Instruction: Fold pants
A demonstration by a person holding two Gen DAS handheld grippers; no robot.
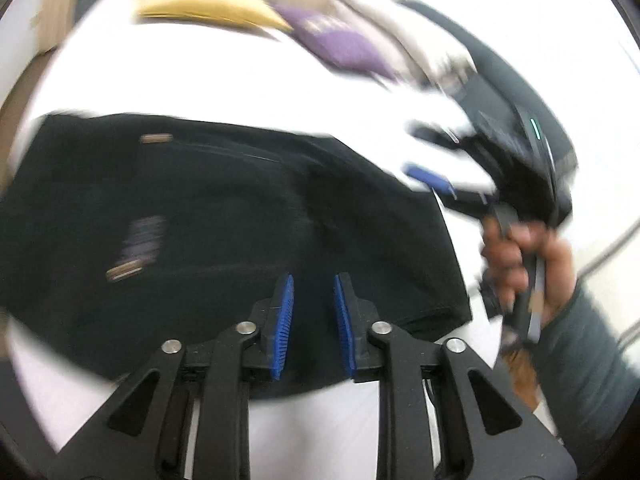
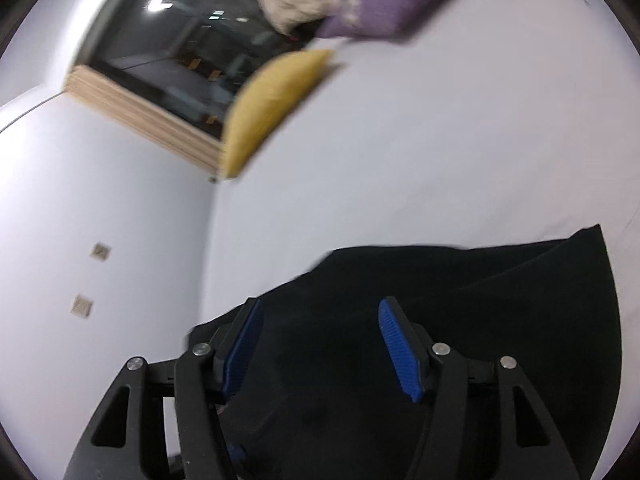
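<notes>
Left wrist: black pants [image 1: 240, 220] on white bed [image 1: 180, 80], centre to 9 o'clock | 12 o'clock: 1 yellow cushion [image 1: 200, 8], 1 purple cushion [image 1: 340, 40], nothing blocking | left hand-held gripper [image 1: 314, 292] slightly apart, empty, over pants | right hand-held gripper [image 2: 320, 320] wider apart, empty, over pants | 2 grippers, 1 pants.

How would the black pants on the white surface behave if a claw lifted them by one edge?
The black pants would probably droop, not stay flat: they show soft creases on the white surface. They look light, being thin cloth. Pushed, they would likely bunch up rather than slide whole.
</notes>
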